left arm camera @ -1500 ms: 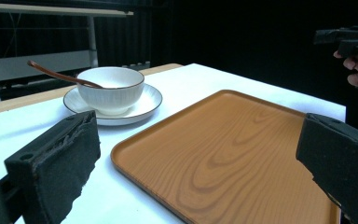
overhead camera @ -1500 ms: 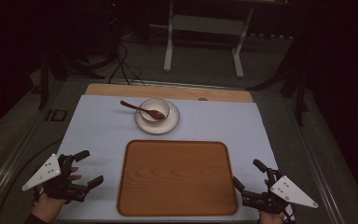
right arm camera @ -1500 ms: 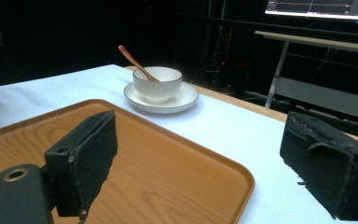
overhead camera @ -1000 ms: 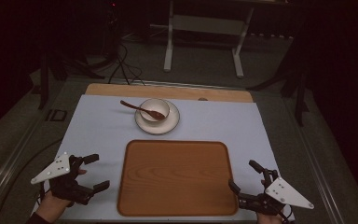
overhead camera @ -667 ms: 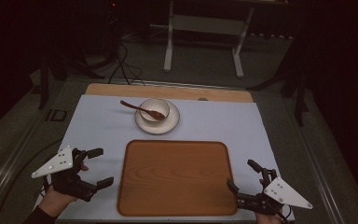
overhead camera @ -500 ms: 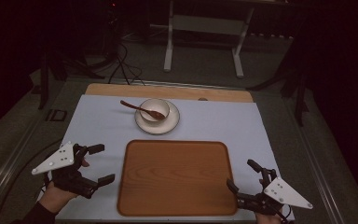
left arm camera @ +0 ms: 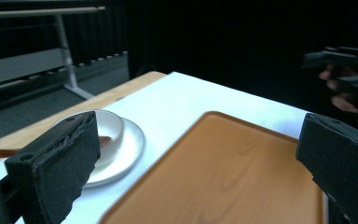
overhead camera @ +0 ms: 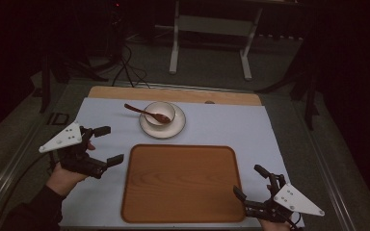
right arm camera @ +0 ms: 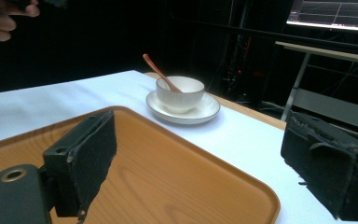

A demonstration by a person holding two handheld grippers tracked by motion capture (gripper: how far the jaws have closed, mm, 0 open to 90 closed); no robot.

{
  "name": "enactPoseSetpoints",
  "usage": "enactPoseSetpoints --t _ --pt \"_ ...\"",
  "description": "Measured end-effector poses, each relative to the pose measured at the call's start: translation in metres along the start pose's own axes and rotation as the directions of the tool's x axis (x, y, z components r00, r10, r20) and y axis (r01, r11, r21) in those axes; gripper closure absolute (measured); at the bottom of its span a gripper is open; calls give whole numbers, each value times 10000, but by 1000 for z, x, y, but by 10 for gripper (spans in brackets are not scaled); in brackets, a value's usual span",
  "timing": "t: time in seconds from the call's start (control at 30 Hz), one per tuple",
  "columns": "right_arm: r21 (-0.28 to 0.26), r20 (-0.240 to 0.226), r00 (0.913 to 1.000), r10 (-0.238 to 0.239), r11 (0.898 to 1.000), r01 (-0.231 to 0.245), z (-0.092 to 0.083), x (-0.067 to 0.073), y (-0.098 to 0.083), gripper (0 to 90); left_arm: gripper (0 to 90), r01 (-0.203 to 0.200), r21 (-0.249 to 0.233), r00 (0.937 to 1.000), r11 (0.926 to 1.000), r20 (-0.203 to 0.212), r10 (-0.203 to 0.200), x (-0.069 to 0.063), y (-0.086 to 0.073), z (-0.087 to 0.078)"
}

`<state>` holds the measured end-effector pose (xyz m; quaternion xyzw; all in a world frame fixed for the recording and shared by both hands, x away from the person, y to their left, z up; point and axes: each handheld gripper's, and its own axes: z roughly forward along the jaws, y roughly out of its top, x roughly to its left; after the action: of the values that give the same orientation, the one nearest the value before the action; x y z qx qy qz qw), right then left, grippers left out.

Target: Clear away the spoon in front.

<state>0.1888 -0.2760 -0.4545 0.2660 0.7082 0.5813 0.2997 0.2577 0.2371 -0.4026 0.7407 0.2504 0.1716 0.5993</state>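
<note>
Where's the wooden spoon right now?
In the high view, the wooden spoon rests in the white bowl on its saucer, just beyond the tray.

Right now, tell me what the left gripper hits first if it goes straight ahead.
Probably the tray: the left gripper points across it with open jaws. The bowl sits off to the side. Depth is unclear.

Dim room, table lit, edges dark
</note>
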Motion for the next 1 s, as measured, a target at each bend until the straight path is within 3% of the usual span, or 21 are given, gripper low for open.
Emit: enactPoseSetpoints --t 0.23,0.4,0.47,0.57,0.67,0.7,0.77,0.83,0.87,0.9,0.93,1.0 --pt "-47 -126 9999 -79 10000 78 -1 1 1 104 0 400 -230 9972 9989 -616 -413 24 10 16" --pt "-93 -230 9997 -26 10000 24 -1 1 1 104 28 674 -439 9896 9968 -1244 -724 42 10 27" --pt "-85 -213 9998 23 10000 -25 -1 0 1 104 51 816 -495 9831 9954 -1601 -886 49 8 31" --pt "-73 -267 9996 -40 10000 38 -1 1 1 105 78 1238 -599 9695 9905 -2056 -1336 63 4 36" --pt "-57 -289 9996 -43 10000 41 0 1 1 105 115 1830 -760 9502 9802 -2423 -1962 75 -1 43" --pt "-60 -319 9995 -28 10000 26 0 1 1 105 116 1966 -683 9404 9781 -2693 -2079 79 -3 46" --pt "-9 -354 9994 11 10000 -11 0 1 1 104 138 2299 -723 9275 9705 -2858 -2410 86 -7 53" --pt "-16 -438 9990 -31 10000 30 0 1 2 105 143 2549 -885 9089 9629 -3180 -2698 93 -12 59" --pt "-16 -438 9990 -31 10000 30 0 1 2 105 144 2549 -885 9089 9629 -3180 -2698 93 -12 59" --pt "-42 -431 9990 -106 9999 105 -1 2 3 105 144 2751 -902 8945 9572 -3408 -2892 98 -15 65" --pt "-79 -474 9988 -101 9999 97 -1 2 3 105 144 2864 -881 8902 9540 -3438 -2990 101 -18 68" --pt "-70 -471 9989 -61 10000 58 -1 2 3 104 158 3185 -925 8728 9434 -3597 -3300 106 -22 76"
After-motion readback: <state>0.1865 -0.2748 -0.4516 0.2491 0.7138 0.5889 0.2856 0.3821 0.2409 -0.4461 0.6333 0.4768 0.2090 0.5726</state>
